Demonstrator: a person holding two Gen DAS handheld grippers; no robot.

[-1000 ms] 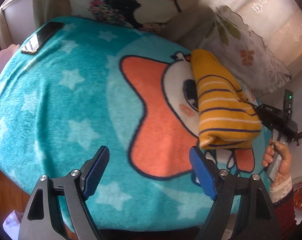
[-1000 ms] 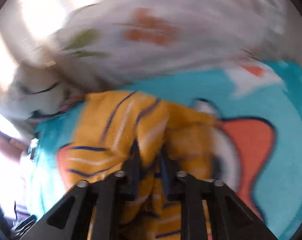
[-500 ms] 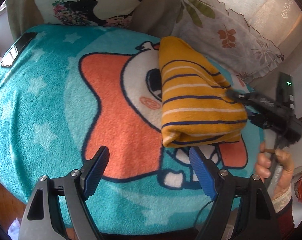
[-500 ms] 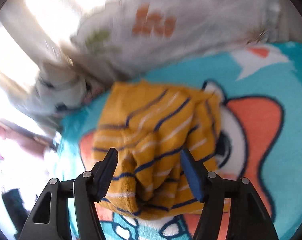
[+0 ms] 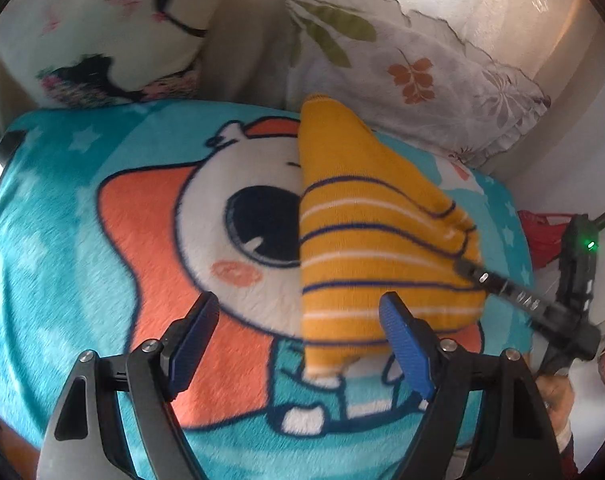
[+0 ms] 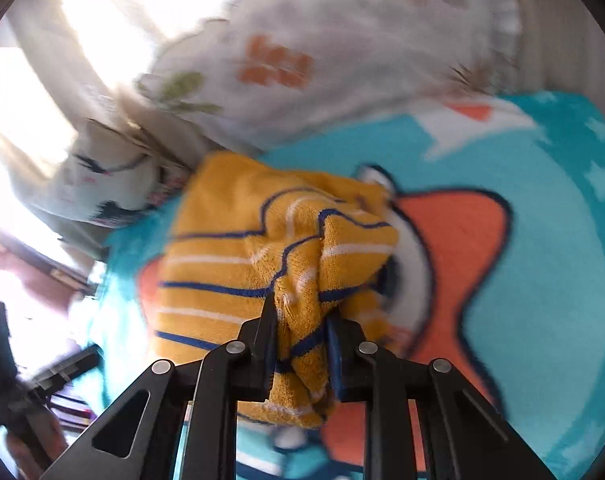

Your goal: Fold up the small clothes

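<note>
Teal fleece blanket [image 5: 62, 264] with a cartoon star figure covers the bed, and pillows lean at the far side of it. On this blanket lies one yellow striped garment [image 5: 366, 240], a small knitted piece with navy and white stripes.

The garment already looks folded into a compact shape, narrow at the far end and wider near the claws, so I judge the main folding as mostly done. What remains seems to be one more fold or a tidying of the near edge, and then laying it flat.

The right claw [image 6: 300, 320] has just been closing, and in the right wrist view its pads pinch a bunched ridge of the yellow fabric between them. The left claw [image 5: 298, 340] stands wide and holds nothing; the near corner of the garment lies ahead of it, close to its right finger but not gripped.

Counted: one garment, two claws, one blanket, two pillows: a floral pillow [image 5: 414, 76] beyond the garment and a cream pillow [image 5: 102, 40] far ahead to the left of the left claw. A dark flat object [image 5: 0, 160] lies at the far left edge of the blanket; I cannot tell what it is.
</note>
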